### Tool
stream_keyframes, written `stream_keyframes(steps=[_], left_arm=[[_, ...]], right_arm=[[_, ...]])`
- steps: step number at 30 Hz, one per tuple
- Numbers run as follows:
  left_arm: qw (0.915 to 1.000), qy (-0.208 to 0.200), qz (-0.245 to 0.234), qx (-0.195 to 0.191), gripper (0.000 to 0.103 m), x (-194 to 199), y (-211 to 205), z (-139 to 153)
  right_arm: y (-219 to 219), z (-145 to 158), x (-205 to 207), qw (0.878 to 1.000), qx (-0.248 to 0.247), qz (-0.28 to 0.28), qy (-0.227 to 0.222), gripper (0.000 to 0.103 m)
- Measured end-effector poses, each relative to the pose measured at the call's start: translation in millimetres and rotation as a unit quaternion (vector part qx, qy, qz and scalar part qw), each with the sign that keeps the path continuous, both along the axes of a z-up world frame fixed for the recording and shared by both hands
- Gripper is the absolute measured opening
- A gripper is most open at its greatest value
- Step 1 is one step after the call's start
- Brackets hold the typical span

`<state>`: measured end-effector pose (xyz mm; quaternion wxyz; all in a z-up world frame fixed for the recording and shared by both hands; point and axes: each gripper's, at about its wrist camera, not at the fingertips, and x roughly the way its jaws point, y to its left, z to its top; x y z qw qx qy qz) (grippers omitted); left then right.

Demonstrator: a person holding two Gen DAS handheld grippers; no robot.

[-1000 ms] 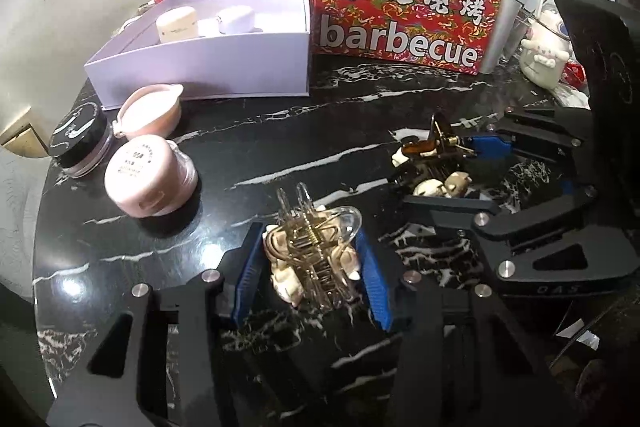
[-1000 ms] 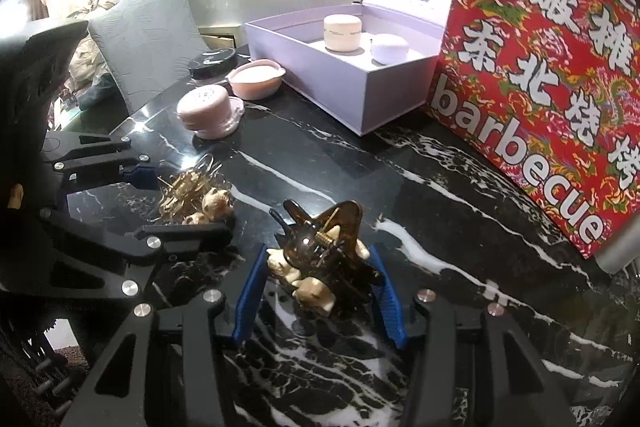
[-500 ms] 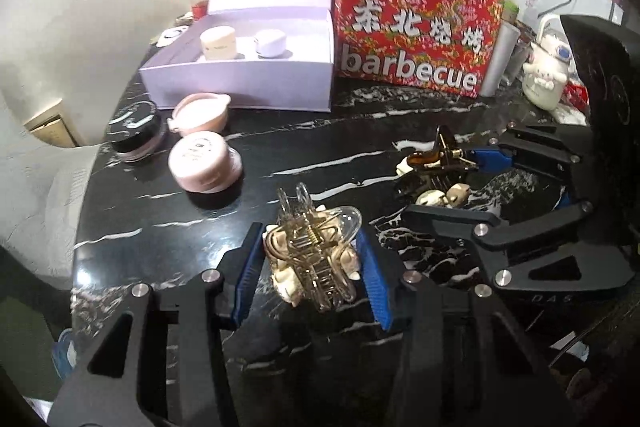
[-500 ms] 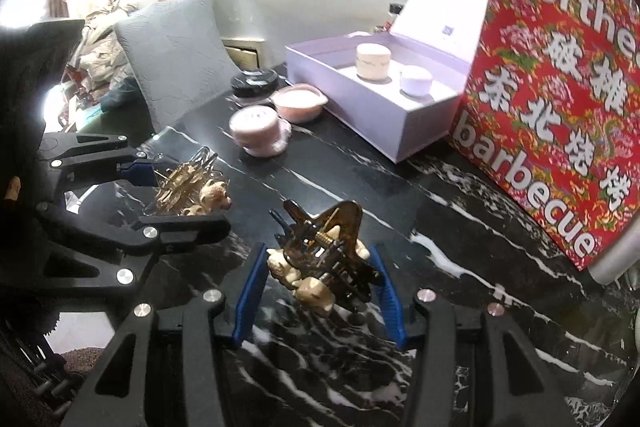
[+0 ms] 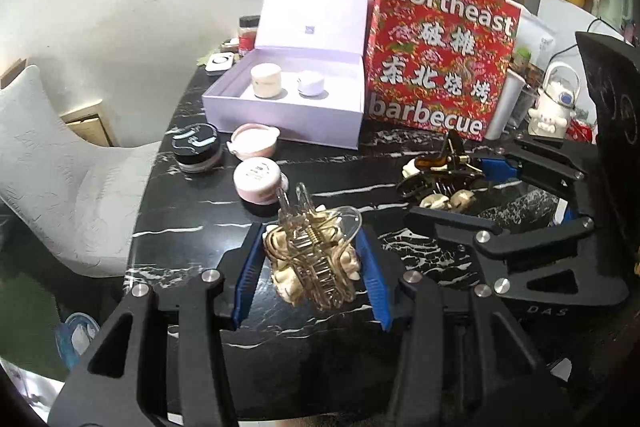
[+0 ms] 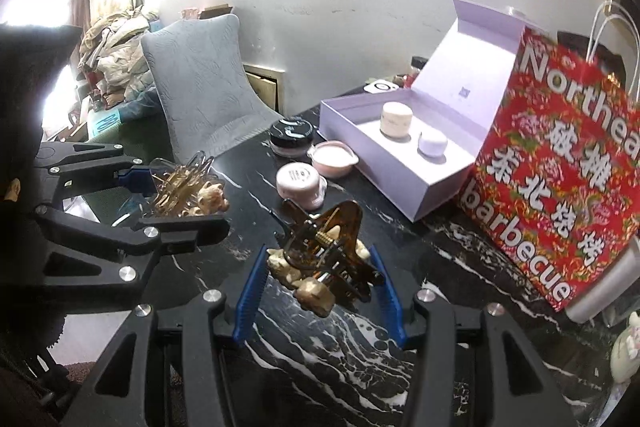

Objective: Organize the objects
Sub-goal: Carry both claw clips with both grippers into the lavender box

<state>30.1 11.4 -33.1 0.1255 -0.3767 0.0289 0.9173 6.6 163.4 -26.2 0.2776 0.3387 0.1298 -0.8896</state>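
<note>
Over the last second we had raised both grippers away from the black marble table (image 5: 192, 211), and each wrist view took in more of the scene than before: the lavender gift box (image 5: 288, 115) and the red barbecue bag (image 5: 436, 67), formerly large and close, sat smaller and higher in frame. The left gripper (image 5: 310, 263) kept its jaws narrow, clamped on the clear gold hair clip (image 5: 312, 259), which hung at lower centre of the left wrist view, clear of the table. The right gripper (image 6: 320, 275) likewise kept its jaws narrow, gripping the amber hair clip (image 6: 324, 247) at lower centre of the right wrist view, also lifted off the surface. Neither clip shifted between the blue pads during the lift, so we judged both grasps secure. The box stood open at upper centre of the left view with two jars in its tray and free floor space beside them. We took the pick-up step as complete for both clips; transport toward a storage place, probably the open box, remained to be done.
</note>
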Motion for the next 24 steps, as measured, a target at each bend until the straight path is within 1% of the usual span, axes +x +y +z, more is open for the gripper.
stream_keyframes(steps=[3, 7, 12, 19, 24], left_arm=[[0.9998, 0.013, 0.006, -0.011, 0.045, 5, -4, 6], [0.9998, 0.017, 0.005, -0.007, 0.045, 1, -8, 10], [0.9995, 0.018, -0.01, -0.024, 0.045, -10, -5, 14], [0.9993, 0.012, -0.022, -0.026, 0.045, -39, -4, 21], [0.9994, 0.009, -0.021, -0.025, 0.045, -71, -9, 23]], right_arm=[[-4, 6, 3, 1.0, 0.004, 0.0, 0.005, 0.052], [-5, 7, 1, 1.0, 0.006, -0.007, 0.004, 0.053], [-5, 7, -12, 1.0, 0.005, -0.021, -0.005, 0.053], [-9, 9, -44, 1.0, 0.009, -0.021, -0.013, 0.053], [-15, 9, -73, 1.0, 0.01, -0.016, -0.019, 0.053]])
